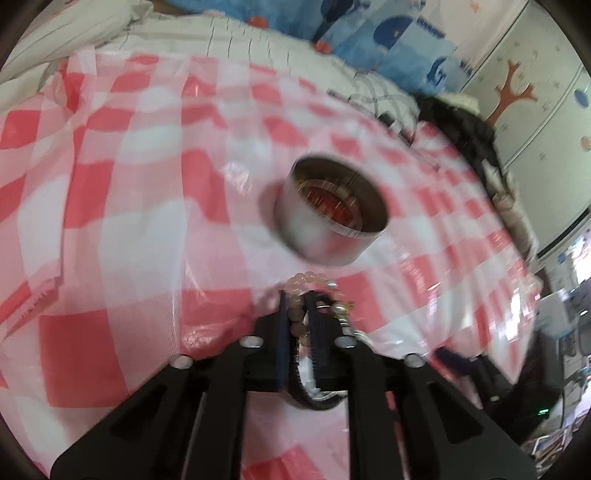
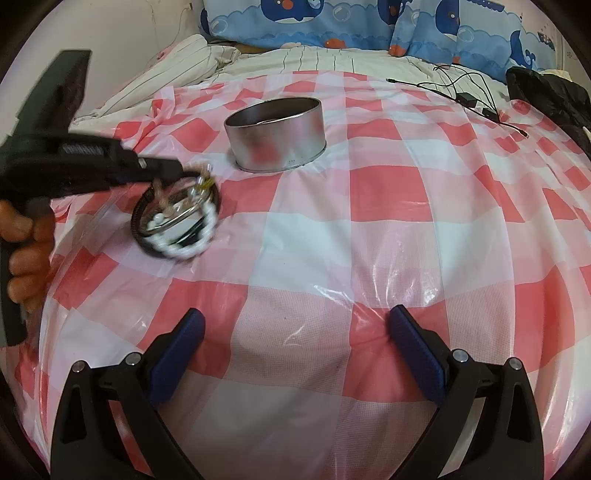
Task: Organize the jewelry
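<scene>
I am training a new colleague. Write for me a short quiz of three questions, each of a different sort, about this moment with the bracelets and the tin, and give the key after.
1. True or false: the right gripper is shut on a bracelet.
2. Multiple choice: where is the bundle of bracelets now?
A. inside the round metal tin
B. clamped in the left gripper, above the checked cloth
C. lying loose on the whale-print pillow
3. Fill in: the tin stands ____, with its open mouth upward.

Key: 1 false, it is open and holds nothing. 2 B. 3 upright.
</scene>
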`<state>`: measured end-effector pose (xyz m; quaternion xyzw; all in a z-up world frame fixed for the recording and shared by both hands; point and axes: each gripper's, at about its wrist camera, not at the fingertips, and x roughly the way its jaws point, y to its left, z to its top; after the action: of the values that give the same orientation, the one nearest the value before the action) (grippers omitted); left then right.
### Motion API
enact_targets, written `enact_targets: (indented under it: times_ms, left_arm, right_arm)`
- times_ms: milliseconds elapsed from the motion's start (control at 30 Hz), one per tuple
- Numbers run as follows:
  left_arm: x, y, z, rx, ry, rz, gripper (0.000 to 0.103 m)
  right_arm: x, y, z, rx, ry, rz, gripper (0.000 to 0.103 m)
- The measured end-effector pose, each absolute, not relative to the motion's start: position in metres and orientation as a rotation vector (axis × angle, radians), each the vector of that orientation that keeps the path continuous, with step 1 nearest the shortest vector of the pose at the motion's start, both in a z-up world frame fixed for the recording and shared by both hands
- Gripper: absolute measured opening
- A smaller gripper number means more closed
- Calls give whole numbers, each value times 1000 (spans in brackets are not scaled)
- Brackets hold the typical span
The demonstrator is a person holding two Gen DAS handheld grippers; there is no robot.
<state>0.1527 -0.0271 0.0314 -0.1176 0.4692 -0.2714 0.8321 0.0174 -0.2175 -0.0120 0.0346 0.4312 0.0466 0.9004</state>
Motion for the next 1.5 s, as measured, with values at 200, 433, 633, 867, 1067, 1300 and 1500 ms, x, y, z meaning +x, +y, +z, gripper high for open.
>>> enact_targets:
  times_ms: [200, 433, 633, 867, 1067, 1300, 1500]
  left_arm:
    - [150, -15, 49, -283, 950, -582, 7]
    - [152, 0, 59, -343, 910, -587, 7]
    - [150, 2, 71, -342, 881, -596, 7]
    - [151, 5, 76, -348, 864, -604, 7]
    - [151, 7, 76, -359, 863, -611, 7]
    - [151, 7, 77, -361, 862, -611, 7]
    - [151, 7, 76, -361, 862, -615, 7]
  right_arm:
    - [10, -218, -3, 86, 840, 114, 95]
    - [7, -212, 27, 220, 718, 324, 95]
    - [46, -215, 17, 448, 797, 480, 58]
    - [73, -208, 12, 520, 878, 499, 54]
    - [91, -195, 1, 494, 963, 446, 54]
    - [91, -194, 7, 350, 925, 374, 13]
    - [83, -211, 17, 403, 857, 411, 6]
